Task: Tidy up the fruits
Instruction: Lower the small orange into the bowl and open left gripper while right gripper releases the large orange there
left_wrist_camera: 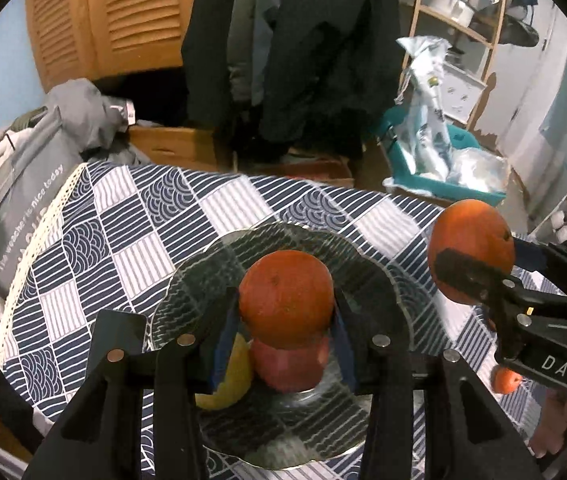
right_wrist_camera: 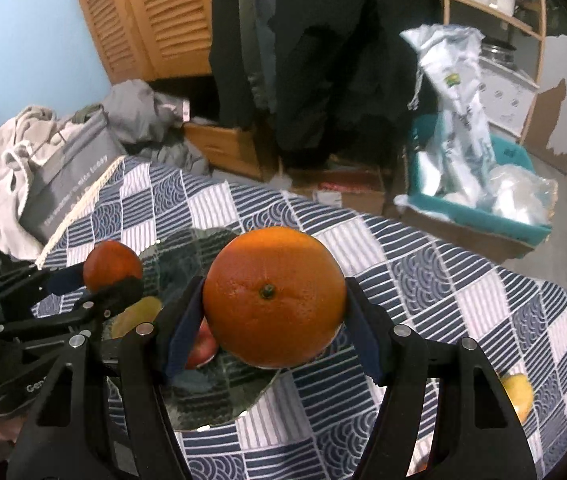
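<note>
On plate: I saw an apple (left_wrist_camera: 289, 364) and a lemon (left_wrist_camera: 231, 380) already on the glass plate (left_wrist_camera: 383, 280).
Tongs: left tongs (left_wrist_camera: 285, 308) clenched a small orange (left_wrist_camera: 285, 300); right tongs (right_wrist_camera: 273, 300) clenched a big orange (right_wrist_camera: 273, 296).
Left: both oranges, plus a lemon on the counter (right_wrist_camera: 517, 394).

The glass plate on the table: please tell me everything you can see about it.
The glass plate is clear, round, with a wavy scalloped rim; the blue checked tablecloth shows through it. It lies flat on that cloth. A red apple and a yellow fruit lie on it. The left gripper holds a small orange above it.
</note>
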Tool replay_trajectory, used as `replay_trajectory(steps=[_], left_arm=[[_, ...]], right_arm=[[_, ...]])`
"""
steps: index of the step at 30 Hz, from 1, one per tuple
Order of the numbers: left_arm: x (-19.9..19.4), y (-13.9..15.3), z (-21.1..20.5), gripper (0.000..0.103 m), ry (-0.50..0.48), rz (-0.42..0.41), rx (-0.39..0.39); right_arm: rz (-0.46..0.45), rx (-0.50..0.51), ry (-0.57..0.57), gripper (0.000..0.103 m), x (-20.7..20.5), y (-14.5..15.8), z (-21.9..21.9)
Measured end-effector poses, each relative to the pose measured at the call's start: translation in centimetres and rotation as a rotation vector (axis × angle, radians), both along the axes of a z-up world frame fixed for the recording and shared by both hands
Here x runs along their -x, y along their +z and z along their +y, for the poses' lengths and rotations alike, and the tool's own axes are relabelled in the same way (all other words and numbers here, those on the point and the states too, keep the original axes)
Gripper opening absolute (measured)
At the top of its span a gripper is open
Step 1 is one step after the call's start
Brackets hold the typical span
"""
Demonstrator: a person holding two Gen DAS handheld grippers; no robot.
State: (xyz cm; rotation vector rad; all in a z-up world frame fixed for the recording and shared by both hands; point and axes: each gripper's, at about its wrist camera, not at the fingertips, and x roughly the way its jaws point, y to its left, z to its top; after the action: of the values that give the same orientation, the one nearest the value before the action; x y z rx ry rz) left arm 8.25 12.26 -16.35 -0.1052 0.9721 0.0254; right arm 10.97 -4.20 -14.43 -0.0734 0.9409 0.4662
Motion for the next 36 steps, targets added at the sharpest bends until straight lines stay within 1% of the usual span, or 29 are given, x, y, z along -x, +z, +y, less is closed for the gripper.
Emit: replay_trajectory(steps=[7,13,22,24,32,34,36], left_arm=[[-0.4,-2.7,1.1,0.045,0.018,0.06,-0.017],[-0.6,-4.3,1.9,0.045,0.034,0.102,-0.003],[-1.0,-6.2,2.6,0.045,0.044,0.148,0.017],[-0.9,-6.2,2.8,0.045,0.052,0.144,0.029],[-1.0,-6.5,3.1,0.046,0.061,0.157,0.03],[-1.1,-6.5,3.1,0.049,0.062,0.157,0.027],[-1.1,-6.4,3.0,0.06,0.063,0.156,0.01]], right_arm=[[0.068,0.034,0.025,0.068,-0.7,-3.5,1.5],[0.104,0.058,0.044,0.068,-0.8,-5.3,2.3],[0.137,0.074,0.056,0.068,-1.1,-6.9,2.7],[0.143,0.076,0.057,0.068,-1.2,-7.1,2.7],[0.154,0.069,0.057,0.069,-1.4,-7.4,2.8],[0.16,0.064,0.056,0.069,-1.4,-7.5,2.8],[0.173,0.053,0.054,0.07,-1.5,-7.5,2.9]])
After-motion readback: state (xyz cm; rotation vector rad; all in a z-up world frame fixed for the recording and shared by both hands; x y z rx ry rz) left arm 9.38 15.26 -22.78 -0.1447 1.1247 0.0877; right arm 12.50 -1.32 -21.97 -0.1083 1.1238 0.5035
